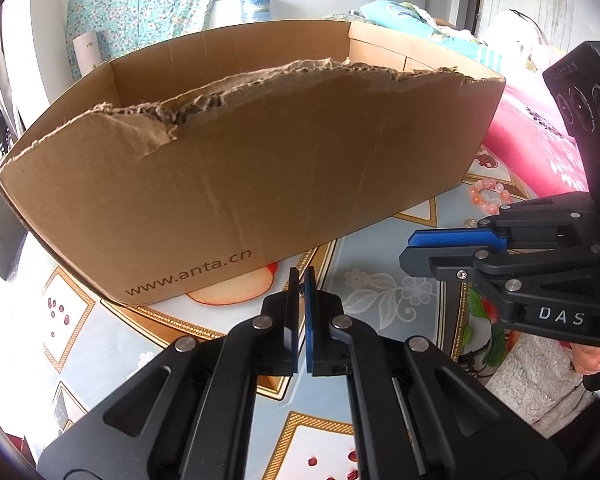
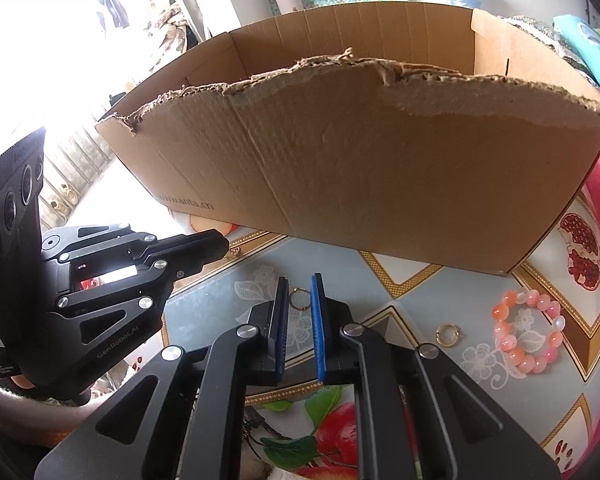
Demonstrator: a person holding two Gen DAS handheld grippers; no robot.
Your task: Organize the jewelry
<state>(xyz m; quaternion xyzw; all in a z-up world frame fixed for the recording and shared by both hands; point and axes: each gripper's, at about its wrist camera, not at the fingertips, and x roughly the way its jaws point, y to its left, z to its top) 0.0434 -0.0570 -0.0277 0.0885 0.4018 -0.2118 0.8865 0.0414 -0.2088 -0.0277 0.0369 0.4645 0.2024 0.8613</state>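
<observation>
Nearest us, our right gripper [image 2: 299,300] is clenched on a small gold ring [image 2: 299,298], the pads pinching its rim just above the patterned tablecloth [image 2: 380,312]. Our left gripper [image 1: 301,280] is clenched too, fingers nearly touching; whether it pinches anything we cannot tell.

The step in hand, as we judge it, is carrying this ring over into the box [image 1: 236,184]. To do it well we should keep the pinch firm, since a thin ring held by its edge could twist out, lift straight up first, and only let go once we are well past the near wall.

A second ring [image 2: 448,335] lies on the cloth to the right, and just beyond it the pink bead bracelet [image 2: 526,334]; both wait their turn.

Farther off stands the box, its near wall torn and ragged along the top [image 2: 340,66]. We should cross at the lower torn stretch on the left, clear of the frayed edge. The left gripper sits close on that side, so we have little sideways room; above the box the space is open.
</observation>
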